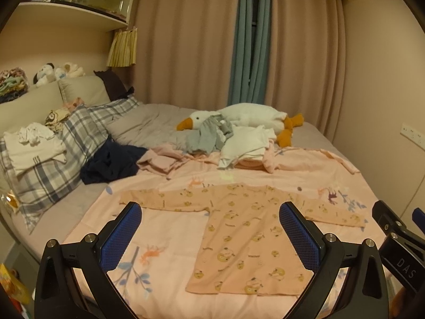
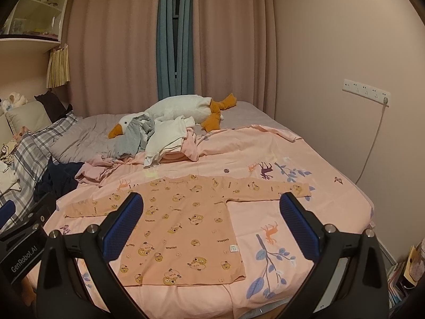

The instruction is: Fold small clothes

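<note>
A small peach long-sleeved shirt [image 1: 244,242] with a yellow cartoon print lies flat on the pink bedsheet [image 1: 170,239], both sleeves spread out; it also shows in the right wrist view [image 2: 186,228]. My left gripper [image 1: 209,234] is open and empty, held above the shirt's left side. My right gripper [image 2: 212,228] is open and empty, above the shirt's right side. Each gripper's edge shows in the other's view.
A heap of unfolded clothes [image 1: 225,143] lies behind the shirt, against a white goose plush [image 1: 247,117]. A dark garment [image 1: 111,162] and plaid pillows [image 1: 69,143] sit at the left. The wall with a power strip [image 2: 366,90] is at the right.
</note>
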Available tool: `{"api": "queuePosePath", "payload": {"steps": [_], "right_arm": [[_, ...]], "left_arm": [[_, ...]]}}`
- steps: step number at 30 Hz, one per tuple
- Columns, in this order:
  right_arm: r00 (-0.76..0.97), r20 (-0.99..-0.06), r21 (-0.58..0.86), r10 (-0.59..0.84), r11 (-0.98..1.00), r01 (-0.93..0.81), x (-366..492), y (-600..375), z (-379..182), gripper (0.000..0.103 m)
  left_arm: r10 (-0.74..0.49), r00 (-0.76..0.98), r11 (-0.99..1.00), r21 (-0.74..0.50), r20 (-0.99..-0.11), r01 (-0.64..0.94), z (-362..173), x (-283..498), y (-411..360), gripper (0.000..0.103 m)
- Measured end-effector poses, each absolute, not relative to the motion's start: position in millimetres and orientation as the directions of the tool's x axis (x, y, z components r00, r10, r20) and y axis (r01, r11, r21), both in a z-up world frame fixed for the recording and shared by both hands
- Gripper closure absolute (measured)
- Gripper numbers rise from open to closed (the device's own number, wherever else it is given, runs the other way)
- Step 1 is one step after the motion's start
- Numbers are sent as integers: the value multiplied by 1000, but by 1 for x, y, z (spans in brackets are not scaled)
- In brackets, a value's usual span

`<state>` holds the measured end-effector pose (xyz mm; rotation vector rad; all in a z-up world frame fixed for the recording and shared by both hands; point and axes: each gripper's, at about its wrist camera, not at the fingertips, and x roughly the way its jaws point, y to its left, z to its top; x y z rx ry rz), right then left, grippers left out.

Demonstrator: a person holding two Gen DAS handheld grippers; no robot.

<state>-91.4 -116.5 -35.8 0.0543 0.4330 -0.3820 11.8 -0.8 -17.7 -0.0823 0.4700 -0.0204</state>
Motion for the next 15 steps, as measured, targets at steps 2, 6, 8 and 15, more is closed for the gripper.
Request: {"api": "queuePosePath", "payload": {"steps": [2, 6, 8, 15], "right_arm": [[838, -420, -27, -349, 927, 373, -91, -117, -36, 0], [837, -420, -29, -350, 927, 373, -91, -118, -37, 0], [838, -420, -28, -349, 928, 372, -91, -118, -37, 0], [839, -424, -26, -340, 931, 364, -91, -117, -40, 0]], "left_arm": [[-41, 892, 996, -86, -451, 3, -18, 12, 0, 1], [-40, 892, 996, -85, -450, 1, -18, 12, -1, 1], [-40, 891, 996, -86, -452, 2, -18, 12, -1, 1], [-31, 887, 997, -76, -460, -4, -19, 13, -3, 1]]}}
